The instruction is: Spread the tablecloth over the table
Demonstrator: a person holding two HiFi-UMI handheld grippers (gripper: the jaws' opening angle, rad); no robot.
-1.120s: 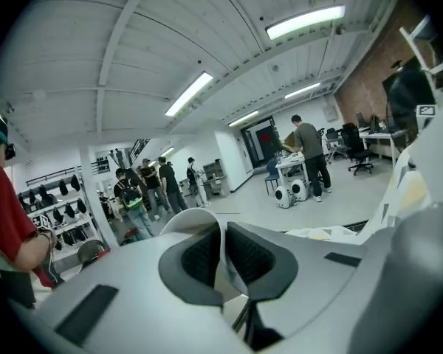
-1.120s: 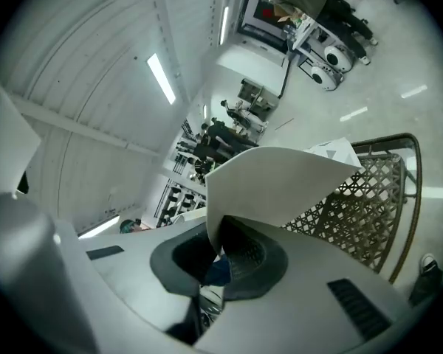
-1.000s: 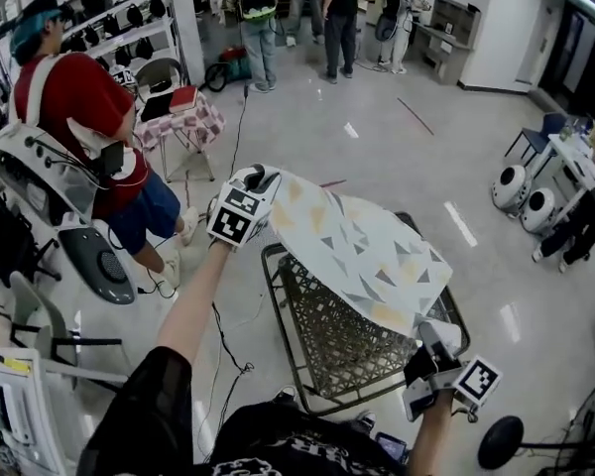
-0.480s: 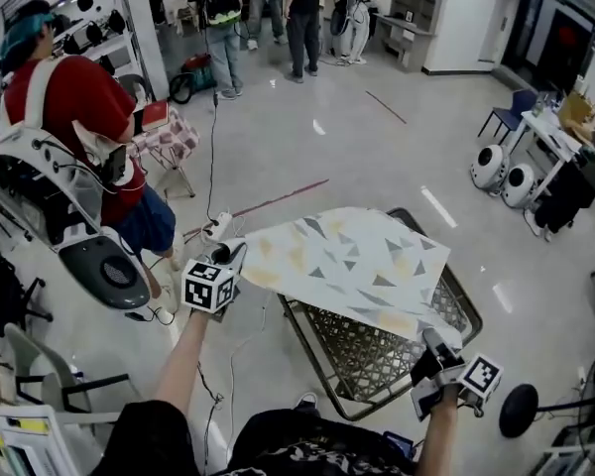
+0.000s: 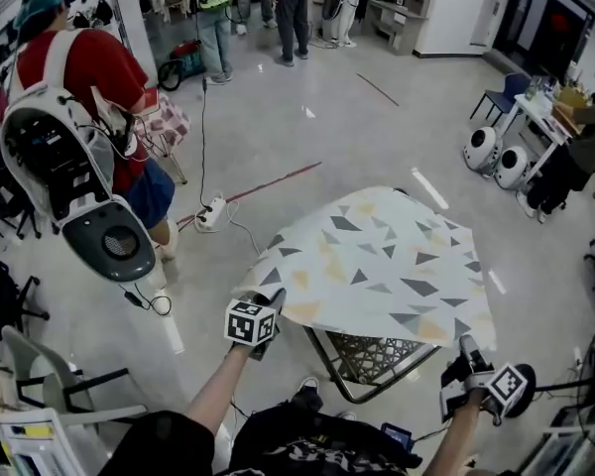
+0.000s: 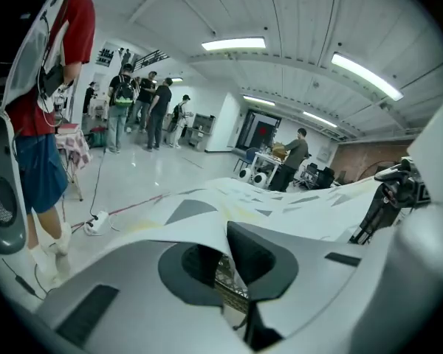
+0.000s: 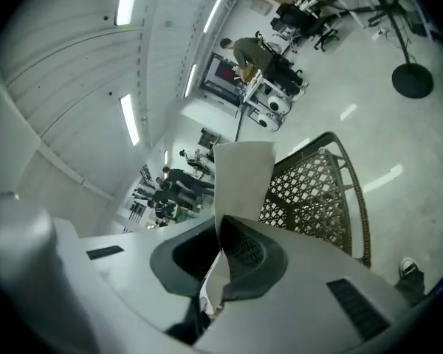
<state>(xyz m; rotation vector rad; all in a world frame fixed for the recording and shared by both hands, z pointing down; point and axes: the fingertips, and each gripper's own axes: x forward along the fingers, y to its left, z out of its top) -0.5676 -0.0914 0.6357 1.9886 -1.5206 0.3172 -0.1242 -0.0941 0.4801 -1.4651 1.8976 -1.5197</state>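
Note:
The tablecloth (image 5: 377,261), white with grey and yellow triangles, lies stretched over the metal mesh table (image 5: 372,355), whose near edge shows under it. My left gripper (image 5: 275,301) is shut on the cloth's near left corner, low beside the table. My right gripper (image 5: 466,347) is shut on the near right corner. In the left gripper view the cloth (image 6: 244,201) runs away from the shut left gripper (image 6: 225,245) across the table. In the right gripper view a strip of cloth (image 7: 240,175) rises from the right gripper (image 7: 220,253), with the mesh top (image 7: 317,198) beyond.
A person in a red shirt (image 5: 69,97) stands at the left by a small covered table (image 5: 164,127). A power strip (image 5: 210,213) and cable lie on the floor. Two white round robots (image 5: 496,152) stand at the right, and a black stand base (image 5: 524,373) sits by my right gripper.
Both grippers have come down with the cloth, the left one far down and toward me. The cloth, lifted and tilted before, now lies flatter and covers most of the mesh top.

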